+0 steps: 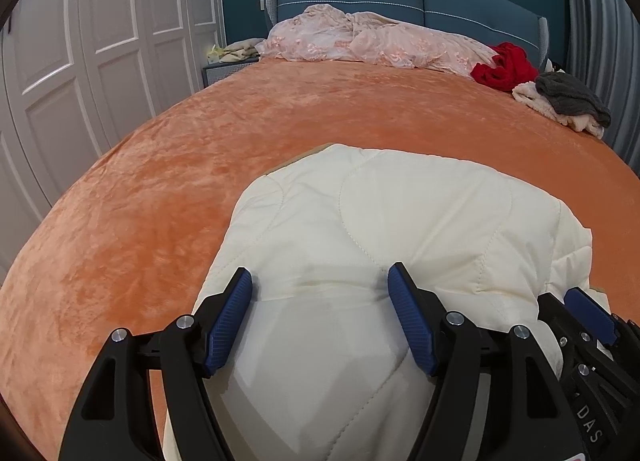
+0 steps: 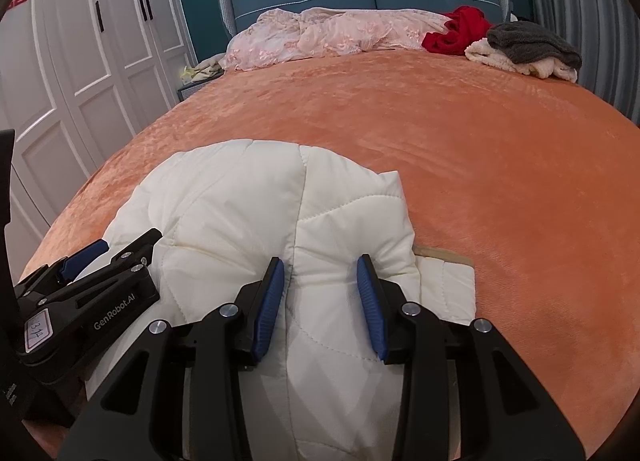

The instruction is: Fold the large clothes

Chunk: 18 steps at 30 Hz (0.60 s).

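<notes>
Left wrist view shows the left gripper (image 1: 320, 321) with its jaws spread wide around a thick bunch of the puffy cream quilted coat (image 1: 380, 229). Beside it, the right gripper (image 2: 320, 301) pinches a narrower bunch. The coat lies bunched on the near end of the fuzzy orange bed cover (image 2: 480, 141), partly folded, I think. More clothes (image 2: 524, 47) wait far back.
</notes>
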### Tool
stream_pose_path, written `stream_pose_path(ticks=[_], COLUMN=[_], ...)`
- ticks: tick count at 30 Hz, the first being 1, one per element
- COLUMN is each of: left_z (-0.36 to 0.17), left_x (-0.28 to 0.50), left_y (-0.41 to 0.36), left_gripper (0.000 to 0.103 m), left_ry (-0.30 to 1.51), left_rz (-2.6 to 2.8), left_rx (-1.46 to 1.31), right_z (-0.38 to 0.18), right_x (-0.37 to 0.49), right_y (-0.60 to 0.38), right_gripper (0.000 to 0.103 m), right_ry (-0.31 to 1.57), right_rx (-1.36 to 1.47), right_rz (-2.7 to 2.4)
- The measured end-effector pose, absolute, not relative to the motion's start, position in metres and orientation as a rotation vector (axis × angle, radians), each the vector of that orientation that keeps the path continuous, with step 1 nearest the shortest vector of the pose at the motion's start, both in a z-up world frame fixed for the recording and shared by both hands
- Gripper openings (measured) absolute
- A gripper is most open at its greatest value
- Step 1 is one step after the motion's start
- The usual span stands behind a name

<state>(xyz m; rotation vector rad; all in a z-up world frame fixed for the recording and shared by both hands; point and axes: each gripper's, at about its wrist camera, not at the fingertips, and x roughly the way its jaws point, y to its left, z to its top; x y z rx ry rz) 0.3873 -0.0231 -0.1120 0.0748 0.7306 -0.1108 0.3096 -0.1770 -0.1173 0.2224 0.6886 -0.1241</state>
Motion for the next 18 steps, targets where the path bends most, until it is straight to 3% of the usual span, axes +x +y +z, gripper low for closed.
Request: stream_pose_path(ticks=[6,11,18], left_z=[-0.095,-0.066,-0.083], left_x=[0.377,0.323,0.257], left_y=[-0.014,0.011,0.033], left_gripper=[0.073,0.073,0.077], left_ry=[0.78,0.834,0.919], left_rz=[-0.121,-0.166,-0.152], left_rx=[0.056,0.079,0.059], right_z=[-0.102,-0.067,-0.104], right_x=[0.306,0.242,0.185], right_y=[-0.181,-0.179,-0.17], right_gripper=[0.039,0.039,0.038], right_ry=[0.767,0.827,0.961], right_rx=[0.238,0.269,0.207], right_rz=[-0.104,-0.047,-0.061])
